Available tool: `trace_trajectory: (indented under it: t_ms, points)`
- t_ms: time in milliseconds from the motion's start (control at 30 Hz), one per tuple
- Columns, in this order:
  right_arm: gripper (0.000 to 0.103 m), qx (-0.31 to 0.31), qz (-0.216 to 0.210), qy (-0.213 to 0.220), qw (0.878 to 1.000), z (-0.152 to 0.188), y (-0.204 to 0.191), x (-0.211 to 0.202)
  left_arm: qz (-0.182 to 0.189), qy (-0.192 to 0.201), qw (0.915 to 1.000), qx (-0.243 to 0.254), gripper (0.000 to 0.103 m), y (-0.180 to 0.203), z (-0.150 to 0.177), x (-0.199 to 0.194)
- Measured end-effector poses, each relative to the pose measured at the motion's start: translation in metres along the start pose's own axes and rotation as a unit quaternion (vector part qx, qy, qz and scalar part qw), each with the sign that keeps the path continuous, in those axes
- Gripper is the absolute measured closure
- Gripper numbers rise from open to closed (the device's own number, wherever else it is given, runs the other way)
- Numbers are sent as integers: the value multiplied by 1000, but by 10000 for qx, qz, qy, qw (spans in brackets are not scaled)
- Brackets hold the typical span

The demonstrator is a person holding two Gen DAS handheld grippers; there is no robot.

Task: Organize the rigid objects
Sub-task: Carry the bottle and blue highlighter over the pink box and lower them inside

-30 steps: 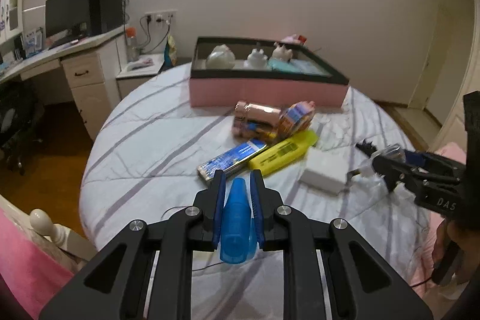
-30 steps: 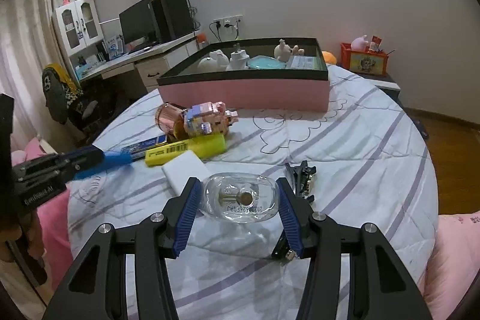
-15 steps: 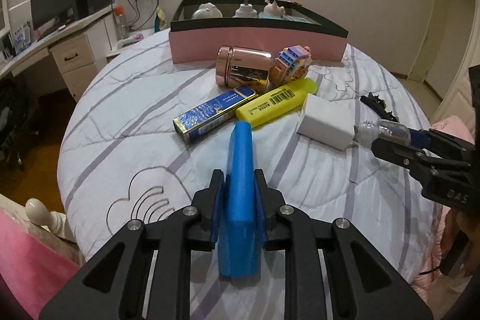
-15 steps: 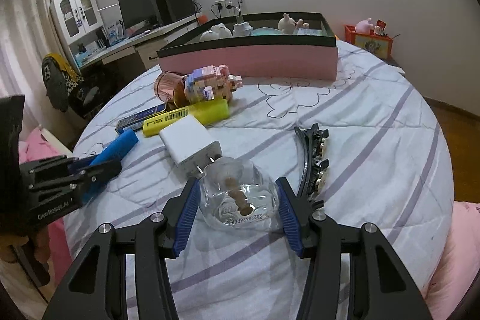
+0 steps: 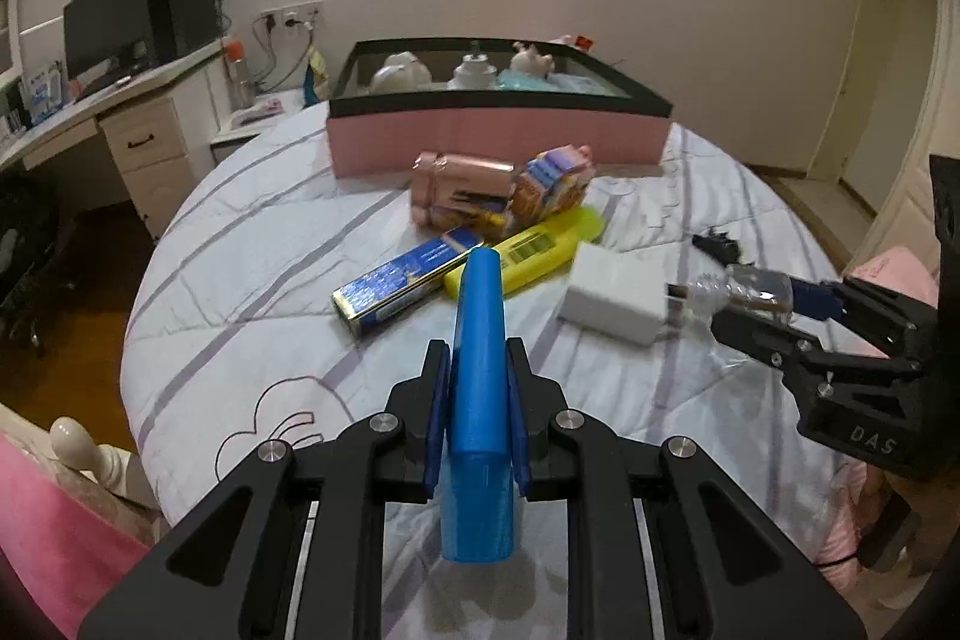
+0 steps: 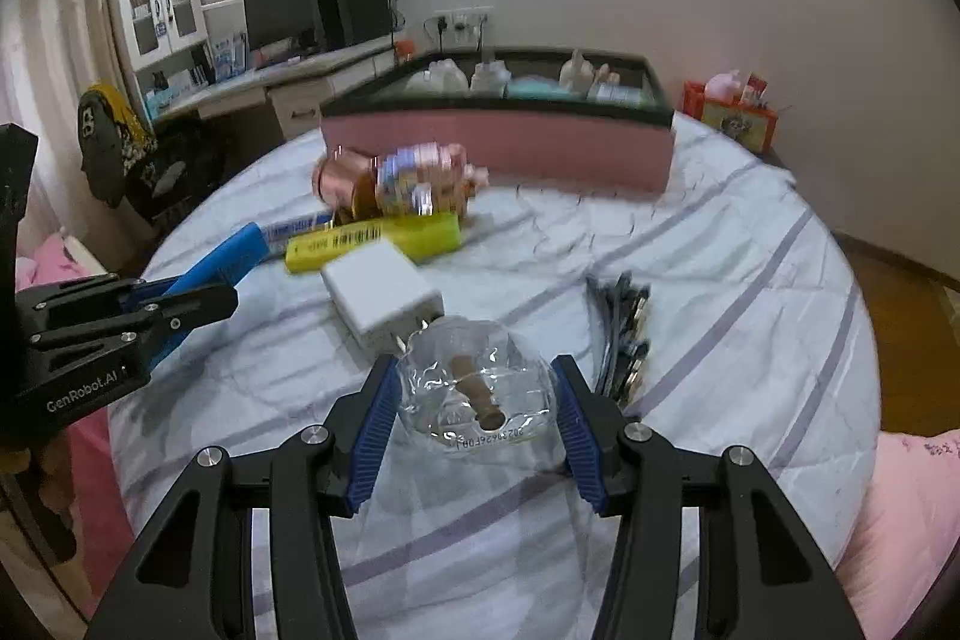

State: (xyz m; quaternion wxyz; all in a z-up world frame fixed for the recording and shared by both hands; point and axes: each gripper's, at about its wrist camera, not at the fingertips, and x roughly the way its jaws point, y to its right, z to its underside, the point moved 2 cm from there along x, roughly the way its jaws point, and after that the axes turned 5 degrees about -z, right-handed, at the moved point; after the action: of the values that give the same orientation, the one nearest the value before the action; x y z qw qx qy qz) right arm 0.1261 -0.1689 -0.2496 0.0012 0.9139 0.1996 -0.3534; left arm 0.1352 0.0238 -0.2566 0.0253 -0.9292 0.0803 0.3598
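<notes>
Both fisheye views ride just behind their own fingers, tilted down across the round bed with its striped white quilt point(image 5: 252, 280) toward the long pink box with a black rim point(image 5: 498, 139) at the far wall. The left view looks from the bed's left side, the right from its right; both share the white rectangular plastic charger point(image 5: 618, 295) and catch the opposite gripper at the frame's edge.

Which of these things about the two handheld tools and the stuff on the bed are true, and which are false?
1. The left tool grips a blue case. True.
2. The right tool is empty. False: it is shut on a clear glass bottle.
3. The white charger sits inside the pink box. False: it lies on the bedspread, outside the box.
4. A black hair clip lies to the right of the bottle in the right wrist view. True.
5. The yellow highlighter is clamped in a tool. False: it lies loose on the bedspread.
</notes>
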Motion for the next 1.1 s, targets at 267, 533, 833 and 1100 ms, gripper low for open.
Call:
trace_trajectory:
  t_ms: [267,533,833,1100]
  points:
    - [50,-59,12,343,9994,-21,-4,-18,83,333,9994,3,86,9,-23,-19]
    - [51,-143,64,858,9962,-54,-11,-38,-3,991,9951,-19,86,17,-60,-47]
    - [51,-248,155,1332,9907,-91,-14,-59,-406,1883,9813,1,86,26,-103,-80]
    - [51,-322,270,1826,9823,-126,-14,-74,-622,2482,9667,59,86,27,-129,-90]
